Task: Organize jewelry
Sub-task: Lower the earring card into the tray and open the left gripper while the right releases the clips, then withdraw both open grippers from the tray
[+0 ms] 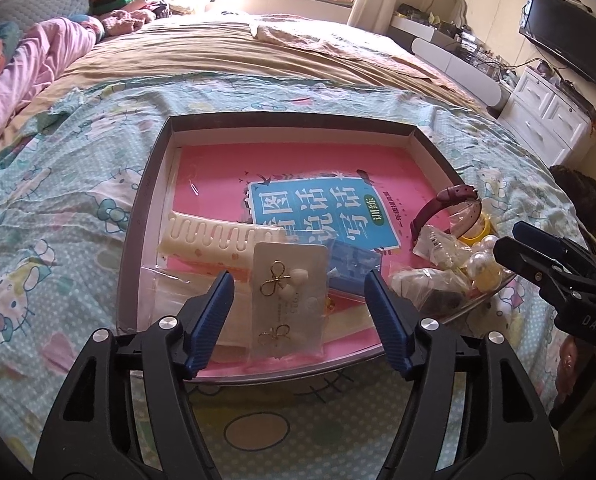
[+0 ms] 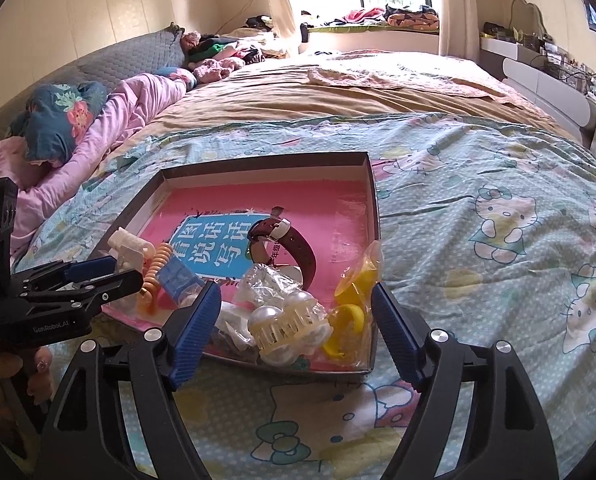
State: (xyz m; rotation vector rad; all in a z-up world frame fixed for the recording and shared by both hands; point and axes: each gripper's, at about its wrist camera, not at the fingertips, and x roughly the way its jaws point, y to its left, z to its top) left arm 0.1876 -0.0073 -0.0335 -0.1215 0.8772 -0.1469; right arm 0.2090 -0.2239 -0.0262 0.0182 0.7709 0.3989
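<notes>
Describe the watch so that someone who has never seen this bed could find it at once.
On the cartoon-cat bedspread lies a shallow grey box lined with a pink book. The watch rests on that book near the box's right wall, just behind a pearl hair claw. It alone has a dark maroon leather strap, curled into a loop.

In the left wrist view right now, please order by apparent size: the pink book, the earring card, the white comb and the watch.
1. pink book, clearly largest.
2. earring card and white comb: look alike; the card lies nearer the camera, so I do not rank them.
3. watch, smallest, partly hidden by bags.
</notes>
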